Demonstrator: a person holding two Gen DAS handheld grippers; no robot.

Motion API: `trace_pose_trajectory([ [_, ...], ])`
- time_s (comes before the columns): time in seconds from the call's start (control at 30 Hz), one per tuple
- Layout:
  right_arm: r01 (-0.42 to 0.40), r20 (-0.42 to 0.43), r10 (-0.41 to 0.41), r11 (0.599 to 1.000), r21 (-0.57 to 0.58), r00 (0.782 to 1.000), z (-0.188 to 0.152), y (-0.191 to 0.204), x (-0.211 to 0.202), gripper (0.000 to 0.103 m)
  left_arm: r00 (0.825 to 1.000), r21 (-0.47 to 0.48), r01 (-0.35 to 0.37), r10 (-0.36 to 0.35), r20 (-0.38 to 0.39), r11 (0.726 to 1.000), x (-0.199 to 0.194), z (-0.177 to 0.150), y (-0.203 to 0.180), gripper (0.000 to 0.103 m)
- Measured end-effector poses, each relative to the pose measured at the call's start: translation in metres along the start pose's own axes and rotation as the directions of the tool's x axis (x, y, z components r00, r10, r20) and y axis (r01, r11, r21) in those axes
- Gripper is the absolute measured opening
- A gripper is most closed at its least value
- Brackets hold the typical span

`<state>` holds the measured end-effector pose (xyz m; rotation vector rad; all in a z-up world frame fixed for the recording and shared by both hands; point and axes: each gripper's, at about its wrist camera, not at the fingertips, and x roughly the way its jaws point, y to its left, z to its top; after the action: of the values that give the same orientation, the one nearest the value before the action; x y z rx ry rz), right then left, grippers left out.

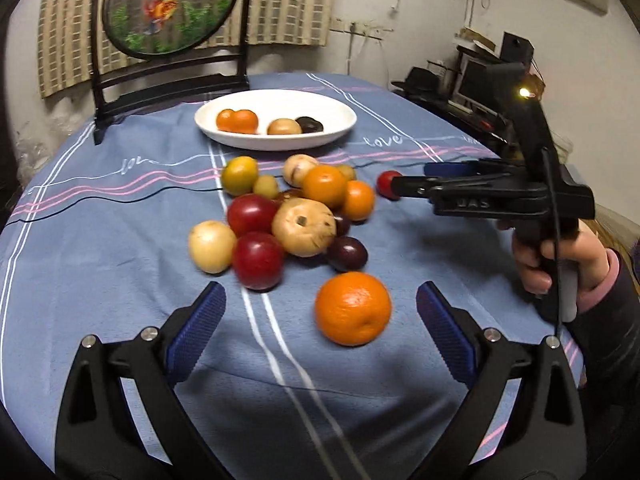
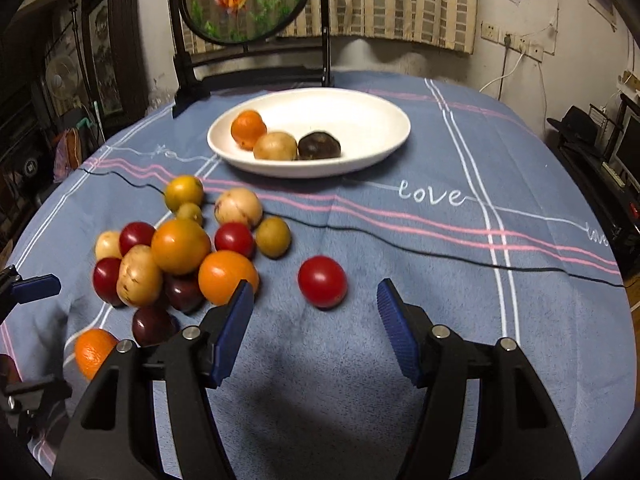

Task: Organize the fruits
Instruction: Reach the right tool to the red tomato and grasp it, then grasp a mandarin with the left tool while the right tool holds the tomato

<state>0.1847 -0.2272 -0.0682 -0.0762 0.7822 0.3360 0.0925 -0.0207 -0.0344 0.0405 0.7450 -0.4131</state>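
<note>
A lone orange (image 1: pixel 353 308) lies on the blue cloth between the tips of my left gripper (image 1: pixel 320 332), which stands wide open and does not touch it. Beyond it sits a heap of several red, orange, tan, yellow-green and dark purple fruits (image 1: pixel 304 208) (image 2: pixel 180 248). A single red fruit (image 2: pixel 322 282) rests just ahead of my right gripper (image 2: pixel 316 298), open, its pads clear of it. From the left wrist view the right gripper (image 1: pixel 416 178) reaches in from the right toward that red fruit (image 1: pixel 387 184). The white oval plate (image 1: pixel 300 104) (image 2: pixel 360 128) at the back holds orange, tan and dark fruit.
A round embroidered screen on a black stand (image 1: pixel 168 4) (image 2: pixel 244 0) rises behind the plate. A person's hand (image 1: pixel 560 264) grips the right tool's handle. Dark shelves with electronics (image 1: pixel 480 80) stand past the table's right edge. My left gripper (image 2: pixel 56 336) shows at the left border.
</note>
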Motion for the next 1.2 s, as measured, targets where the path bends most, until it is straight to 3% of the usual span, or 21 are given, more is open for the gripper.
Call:
trace_pose_trajectory([
  [0.27,0.041,-0.034,-0.042,0.999,-0.035,0.999,0.002,0.000,0.017,0.061,0.999,0.003,0.028,-0.028,-0.028,1.000,0.006,0.001,-0.002,0.098],
  [0.43,0.013,-0.065,-0.014,1.000,-0.018,0.998,0.006,-0.005,0.028,0.057,0.999,0.001,0.031,-0.031,-0.033,1.000,0.007,0.002,-0.002,0.098],
  [0.6,0.000,-0.082,0.000,1.000,-0.001,0.997,0.007,-0.009,0.034,0.044,0.999,-0.002,0.030,-0.030,-0.036,1.000,0.008,0.003,0.000,0.098],
  [0.8,0.004,-0.082,-0.005,1.000,-0.016,0.997,0.009,-0.007,0.036,0.044,0.999,-0.001,0.030,-0.030,-0.037,1.000,0.008,0.003,0.000,0.098],
  [1.0,0.010,-0.071,-0.013,0.999,-0.040,0.997,0.009,-0.003,0.035,0.031,0.999,-0.002,0.030,-0.030,-0.042,1.000,0.009,0.003,0.000,0.098],
  [1.2,-0.003,-0.038,0.002,1.000,-0.012,0.999,0.011,-0.007,0.025,0.031,0.998,0.001,0.042,-0.042,-0.046,0.999,0.010,0.004,0.000,0.096],
])
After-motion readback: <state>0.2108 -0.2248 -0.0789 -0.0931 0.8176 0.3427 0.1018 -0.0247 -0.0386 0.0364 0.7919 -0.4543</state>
